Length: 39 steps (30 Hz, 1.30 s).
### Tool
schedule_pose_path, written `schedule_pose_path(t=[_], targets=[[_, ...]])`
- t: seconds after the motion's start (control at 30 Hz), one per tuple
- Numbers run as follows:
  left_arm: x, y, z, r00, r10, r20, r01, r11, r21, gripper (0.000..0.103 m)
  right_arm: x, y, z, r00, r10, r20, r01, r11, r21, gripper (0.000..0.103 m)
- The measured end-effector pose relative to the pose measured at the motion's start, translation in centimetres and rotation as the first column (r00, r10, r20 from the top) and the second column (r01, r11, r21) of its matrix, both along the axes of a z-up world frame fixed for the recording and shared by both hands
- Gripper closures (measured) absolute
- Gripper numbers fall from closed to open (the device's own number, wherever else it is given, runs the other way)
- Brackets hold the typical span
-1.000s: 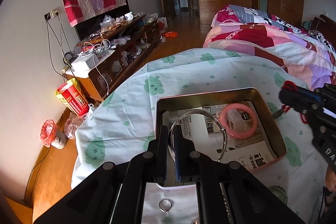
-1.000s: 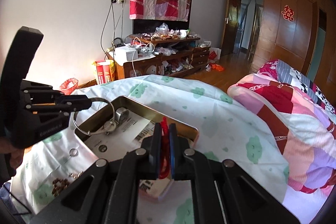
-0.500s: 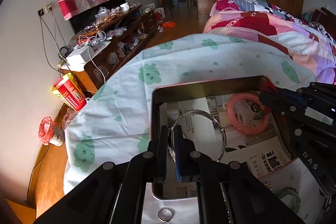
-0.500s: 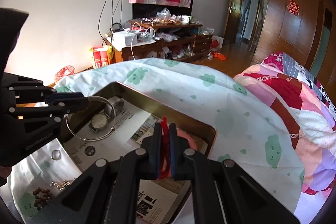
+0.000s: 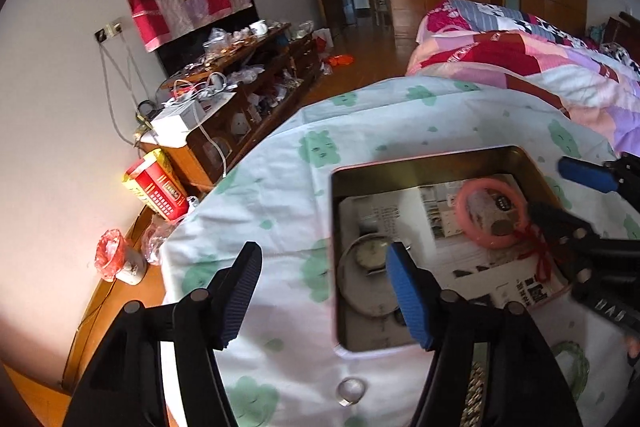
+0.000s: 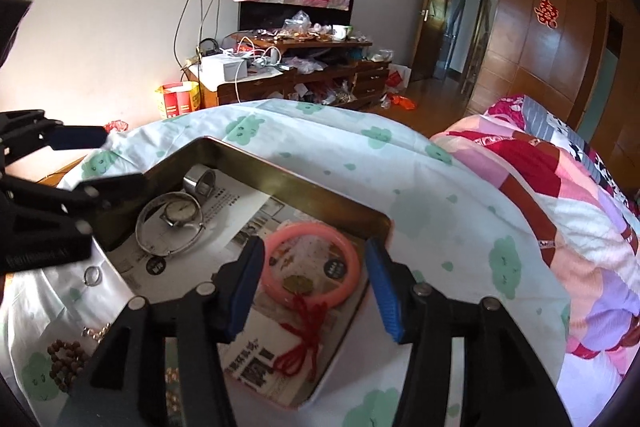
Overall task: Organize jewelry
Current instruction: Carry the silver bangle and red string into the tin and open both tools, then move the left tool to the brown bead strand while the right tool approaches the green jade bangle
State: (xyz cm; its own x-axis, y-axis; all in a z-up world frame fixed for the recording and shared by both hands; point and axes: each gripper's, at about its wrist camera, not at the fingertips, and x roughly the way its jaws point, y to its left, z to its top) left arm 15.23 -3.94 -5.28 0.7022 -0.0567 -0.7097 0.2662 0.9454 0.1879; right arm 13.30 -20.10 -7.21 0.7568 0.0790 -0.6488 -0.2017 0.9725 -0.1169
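Both sets of jaws are spread wide, gripping nothing. The left gripper (image 5: 320, 291) hovers at the tin tray's (image 6: 280, 179) near edge over the silver bangle (image 6: 170, 229); the right gripper (image 6: 316, 281) leans in low over the pink bangle (image 6: 311, 269) and red cord (image 6: 302, 341).
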Motion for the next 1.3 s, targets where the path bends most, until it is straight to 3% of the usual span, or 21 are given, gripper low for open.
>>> schedule_pose_path(t=[0.33, 0.6, 0.97, 1.1, 1.17, 1.23, 1.3], targets=[[-4.7, 2.9, -1.1, 0.997, 0.065, -0.031, -0.066, 0.997, -0.044, 0.038, -3.3, -1.0, 0.4, 0.999, -0.044, 0.006, 0.044, 0.998, 0.037, 0.044], [-9.3, 2.7, -2.4, 0.997, 0.054, -0.055, -0.057, 0.997, -0.053, 0.038, -7.7, -1.1, -0.4, 0.999, -0.042, -0.022, 0.043, 0.996, 0.073, 0.044], [-12.7, 2.0, -4.2, 0.991, 0.061, -0.118, -0.069, 0.995, -0.07, 0.038, -11.1, 0.6, -2.3, 0.997, 0.003, -0.073, 0.002, 0.998, 0.057, 0.044], [-13.6, 0.8, -4.2, 0.994, 0.036, -0.104, -0.043, 0.997, -0.07, 0.038, -11.5, 1.1, -3.3, 0.996, 0.013, -0.092, -0.01, 0.999, 0.032, 0.044], [-13.9, 0.5, -4.2, 0.994, 0.015, -0.11, -0.024, 0.996, -0.082, 0.038, -11.6, 1.0, -3.6, 0.994, 0.022, -0.104, -0.018, 0.999, 0.044, 0.048], [-14.0, 0.2, -4.6, 0.993, 0.006, -0.12, -0.015, 0.997, -0.07, 0.038, -11.6, 0.9, -3.8, 0.993, 0.029, -0.112, -0.024, 0.999, 0.045, 0.058], [-13.9, 0.1, -4.9, 0.993, -0.003, -0.12, -0.005, 0.998, -0.067, 0.038, -11.7, 0.9, -4.0, 0.993, 0.032, -0.111, -0.028, 0.999, 0.038, 0.058]])
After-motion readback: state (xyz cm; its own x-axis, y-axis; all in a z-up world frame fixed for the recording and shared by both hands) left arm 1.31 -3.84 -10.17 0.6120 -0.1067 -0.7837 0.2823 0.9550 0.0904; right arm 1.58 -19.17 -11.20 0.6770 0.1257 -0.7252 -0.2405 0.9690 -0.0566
